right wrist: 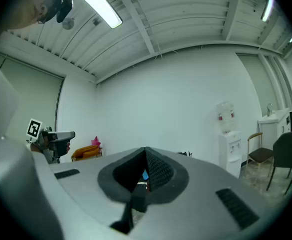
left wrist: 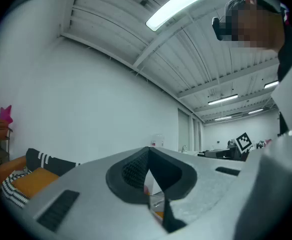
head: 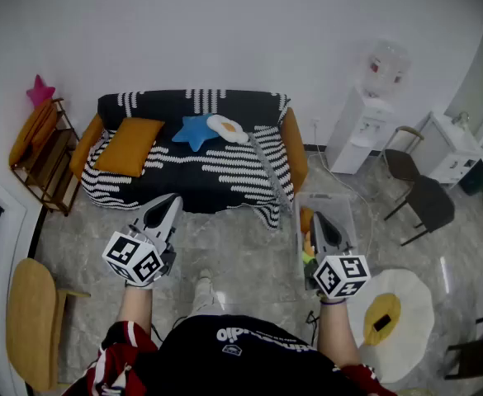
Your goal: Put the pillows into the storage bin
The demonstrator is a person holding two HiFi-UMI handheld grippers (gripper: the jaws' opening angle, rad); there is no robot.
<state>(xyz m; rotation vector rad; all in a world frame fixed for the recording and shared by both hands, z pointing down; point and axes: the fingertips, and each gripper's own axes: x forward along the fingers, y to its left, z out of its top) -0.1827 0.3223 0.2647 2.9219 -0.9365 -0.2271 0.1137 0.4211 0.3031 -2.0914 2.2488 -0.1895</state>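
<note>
Three pillows lie on the black-and-white striped sofa: an orange square pillow at the left, a blue star pillow and a fried-egg pillow in the middle. The clear storage bin stands on the floor by the sofa's right end, with something orange and green inside. My left gripper is shut and empty, held over the floor in front of the sofa. My right gripper is shut and empty, just above the bin's near side. The orange pillow also shows in the left gripper view.
A wooden shelf with an orange cushion and a pink star stands left of the sofa. A water dispenser and dark chairs are at the right. A round white table and a wooden chair flank the person.
</note>
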